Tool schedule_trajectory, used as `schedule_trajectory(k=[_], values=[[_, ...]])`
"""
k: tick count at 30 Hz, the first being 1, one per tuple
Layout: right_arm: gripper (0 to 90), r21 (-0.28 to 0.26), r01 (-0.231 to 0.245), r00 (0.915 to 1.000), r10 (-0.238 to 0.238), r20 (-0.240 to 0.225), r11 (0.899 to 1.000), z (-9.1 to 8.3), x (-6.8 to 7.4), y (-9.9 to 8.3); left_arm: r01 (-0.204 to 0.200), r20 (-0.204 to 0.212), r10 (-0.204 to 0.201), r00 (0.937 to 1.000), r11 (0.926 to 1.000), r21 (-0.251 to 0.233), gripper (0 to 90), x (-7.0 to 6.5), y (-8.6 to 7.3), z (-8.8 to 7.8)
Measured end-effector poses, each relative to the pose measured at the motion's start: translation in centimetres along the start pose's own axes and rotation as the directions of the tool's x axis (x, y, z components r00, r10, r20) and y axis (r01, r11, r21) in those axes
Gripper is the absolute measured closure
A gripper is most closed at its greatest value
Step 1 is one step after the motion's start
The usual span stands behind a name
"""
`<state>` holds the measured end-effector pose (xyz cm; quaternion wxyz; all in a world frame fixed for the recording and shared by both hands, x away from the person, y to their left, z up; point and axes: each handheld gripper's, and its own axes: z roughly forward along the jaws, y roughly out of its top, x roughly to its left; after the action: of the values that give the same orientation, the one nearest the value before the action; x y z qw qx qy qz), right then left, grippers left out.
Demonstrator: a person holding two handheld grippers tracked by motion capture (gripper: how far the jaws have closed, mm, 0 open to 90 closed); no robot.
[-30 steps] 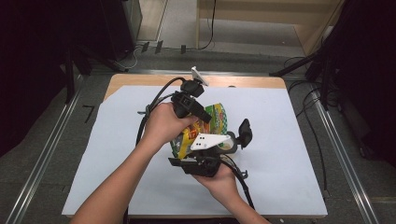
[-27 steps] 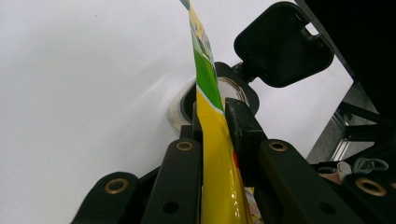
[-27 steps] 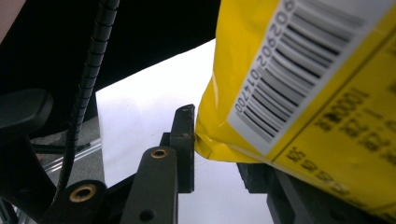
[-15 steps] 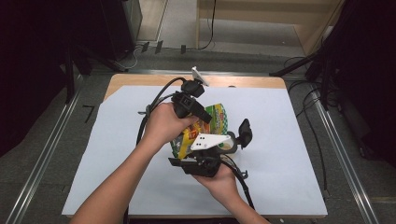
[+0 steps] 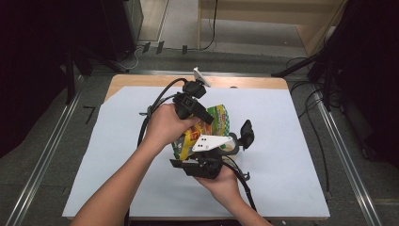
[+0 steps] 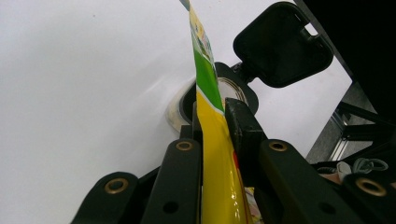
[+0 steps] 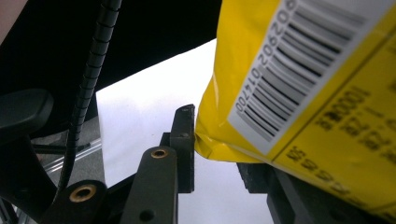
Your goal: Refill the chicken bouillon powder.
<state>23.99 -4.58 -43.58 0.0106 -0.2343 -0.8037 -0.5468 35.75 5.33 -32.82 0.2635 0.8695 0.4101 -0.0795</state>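
Pouch (image 5: 214,123), yellow and green snack type, held above white sheet (image 5: 291,155) near table centre, between both grippers. Left gripper (image 6: 215,122): 2 jaws clamped flat on pouch edge, seen edge-on in left gripper view. Right gripper (image 7: 219,140): jaws apart, barcode corner of pouch (image 7: 299,93) sitting between them, touching the left jaw pad; far jaw mostly hidden behind pouch. Metal cup (image 6: 219,93) with black rim and hinged black lid (image 6: 282,44) standing open, on sheet just beyond pouch. Left hand (image 5: 164,125) and right hand (image 5: 221,181) grip handles.
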Motion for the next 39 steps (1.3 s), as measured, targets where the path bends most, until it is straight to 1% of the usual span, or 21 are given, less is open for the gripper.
schedule_trajectory(k=[5, 14, 19, 25, 29, 36, 39], values=[[71.9, -0.002, 0.003, 1.0000, -0.003, 0.000, 1.000, 0.02, -0.03, -0.01, -0.002, -0.003, 0.002, 1.0000, 1.0000, -0.003, 83.0, 0.03, -0.01, 0.01], [71.9, 0.005, 0.009, 1.0000, -0.009, 0.002, 1.000, 0.11, 0.02, -0.08, 0.008, -0.001, -0.008, 1.0000, 1.0000, 0.002, 83.3, 0.24, -0.18, 0.05], [71.9, 0.005, 0.006, 1.0000, -0.006, 0.001, 1.000, 0.07, 0.05, -0.09, 0.002, 0.003, -0.002, 1.0000, 1.0000, 0.001, 82.2, 0.18, -0.19, 0.06], [71.9, 0.004, 0.008, 1.0000, -0.008, 0.003, 1.000, 0.01, 0.06, -0.10, 0.008, 0.015, -0.007, 0.9999, 0.9999, -0.007, 82.1, 0.24, -0.21, 0.13], [71.8, 0.005, 0.009, 0.9999, -0.009, 0.005, 1.000, 0.04, 0.07, -0.12, 0.002, 0.008, -0.002, 1.0000, 1.0000, -0.008, 82.3, 0.17, -0.23, 0.14], [71.9, 0.004, 0.009, 0.9999, -0.009, 0.005, 1.000, 0.03, 0.06, -0.11, 0.001, 0.008, -0.001, 1.0000, 0.9999, -0.011, 82.3, 0.13, -0.22, 0.15], [71.9, 0.004, 0.010, 0.9999, -0.010, 0.007, 1.000, 0.05, 0.07, -0.12, -0.007, 0.005, 0.007, 1.0000, 0.9999, -0.012, 82.3, 0.11, -0.24, 0.11]])
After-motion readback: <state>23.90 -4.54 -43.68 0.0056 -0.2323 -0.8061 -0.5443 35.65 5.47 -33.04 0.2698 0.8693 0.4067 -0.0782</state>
